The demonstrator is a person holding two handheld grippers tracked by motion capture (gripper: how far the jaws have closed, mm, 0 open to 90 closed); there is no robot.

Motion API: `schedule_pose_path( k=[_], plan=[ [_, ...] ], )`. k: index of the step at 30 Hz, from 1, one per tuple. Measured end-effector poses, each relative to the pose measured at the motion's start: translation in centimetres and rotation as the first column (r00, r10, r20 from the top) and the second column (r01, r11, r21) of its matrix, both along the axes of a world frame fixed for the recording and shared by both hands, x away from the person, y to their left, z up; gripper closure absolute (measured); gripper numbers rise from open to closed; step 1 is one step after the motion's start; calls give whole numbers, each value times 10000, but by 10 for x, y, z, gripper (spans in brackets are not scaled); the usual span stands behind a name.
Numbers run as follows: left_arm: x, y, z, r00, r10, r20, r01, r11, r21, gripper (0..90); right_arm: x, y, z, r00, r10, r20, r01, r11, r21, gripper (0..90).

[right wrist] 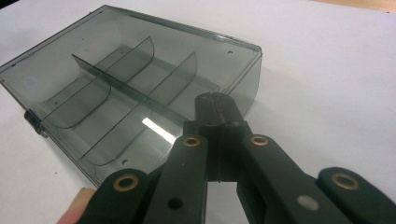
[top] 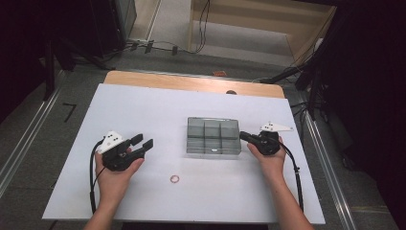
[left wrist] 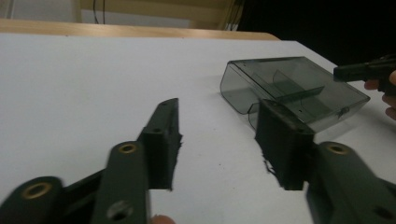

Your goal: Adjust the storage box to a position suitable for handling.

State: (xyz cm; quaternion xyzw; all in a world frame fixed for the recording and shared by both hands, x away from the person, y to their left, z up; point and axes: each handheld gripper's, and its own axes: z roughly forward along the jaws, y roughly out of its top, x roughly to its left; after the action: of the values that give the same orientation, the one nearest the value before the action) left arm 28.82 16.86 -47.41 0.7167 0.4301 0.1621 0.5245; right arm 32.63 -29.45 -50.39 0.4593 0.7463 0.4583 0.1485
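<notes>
The left tongs (top: 142, 142) are held partly open with nothing between them, left of the smoky divided box (top: 212, 136) at mid-counter (top: 143, 105). The right tongs (top: 244, 136) are pressed shut, empty, against the box's right end. A small ring (top: 174, 178) is seen nearer, between the hands.

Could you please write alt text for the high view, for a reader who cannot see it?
A clear smoky-grey plastic compartment box sits on a white table between two hand-held black tongs. The right tongs are shut, their tips at the box's right end; the left tongs are open and empty. A small copper-coloured ring lies in front of the box, near the person.
</notes>
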Motion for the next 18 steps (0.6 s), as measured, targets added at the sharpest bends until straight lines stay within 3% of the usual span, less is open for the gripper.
schedule_pose_path(
  k=[10,18],
  plan=[
    [22,-27,-8,9963,-340,-790,356,9992,189,783,0,8,-1,9999,96,34,-96,9999,138,880],
    [37,-46,-19,9891,-743,-1273,762,9970,99,863,1,16,-6,9998,209,-42,-208,9996,199,879]
  ],
)
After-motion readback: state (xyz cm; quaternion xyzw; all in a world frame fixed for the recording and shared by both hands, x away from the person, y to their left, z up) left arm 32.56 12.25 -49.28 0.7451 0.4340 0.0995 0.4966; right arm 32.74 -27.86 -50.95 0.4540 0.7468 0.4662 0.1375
